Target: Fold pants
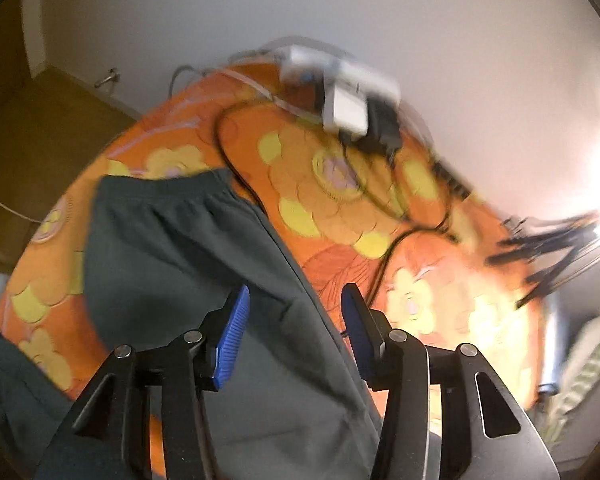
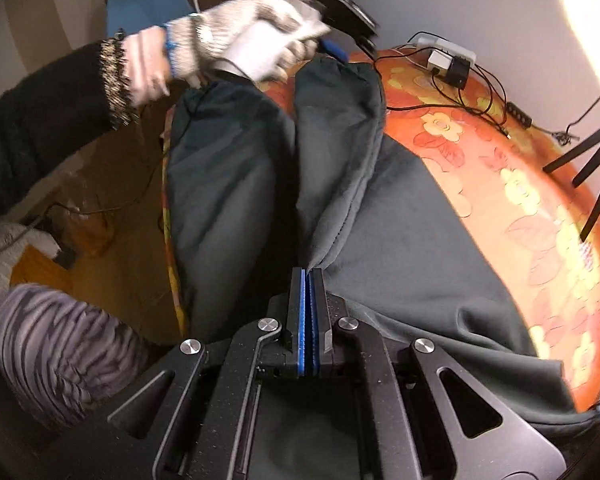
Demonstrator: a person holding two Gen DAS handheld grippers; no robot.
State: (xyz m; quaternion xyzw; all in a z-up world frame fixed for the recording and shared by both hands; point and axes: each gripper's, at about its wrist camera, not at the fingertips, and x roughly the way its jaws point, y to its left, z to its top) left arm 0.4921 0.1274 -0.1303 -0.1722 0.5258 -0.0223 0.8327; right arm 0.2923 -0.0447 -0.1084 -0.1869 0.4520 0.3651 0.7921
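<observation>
Right up close, the right gripper (image 2: 309,280) is clamped tight, its blue ribbed pads pinching a fold of the dark green fleece pants (image 2: 400,232), apparently to keep that part of the garment under control while the other hand works. The pants lie spread over the table with the orange and yellow flowered cloth (image 2: 512,184), both legs running away towards the far edge, one of them lying near the table's side. Over there the person's left hand in a white knitted glove (image 2: 256,36) carries the left gripper (image 1: 296,312), and from its own view the jaws stand apart above the fabric with nothing pressed between the blue pads (image 1: 232,344) — I'd say it is between grips. Below it the elastic cuff (image 1: 168,184) lies flat on the cloth. Further back, a white power strip with plugged-in chargers (image 2: 446,50) and its black cables (image 2: 480,108) sit along the wall, well clear of the pants, so the folding space is free. The black tripod legs (image 2: 592,168) stand at the far right edge.
</observation>
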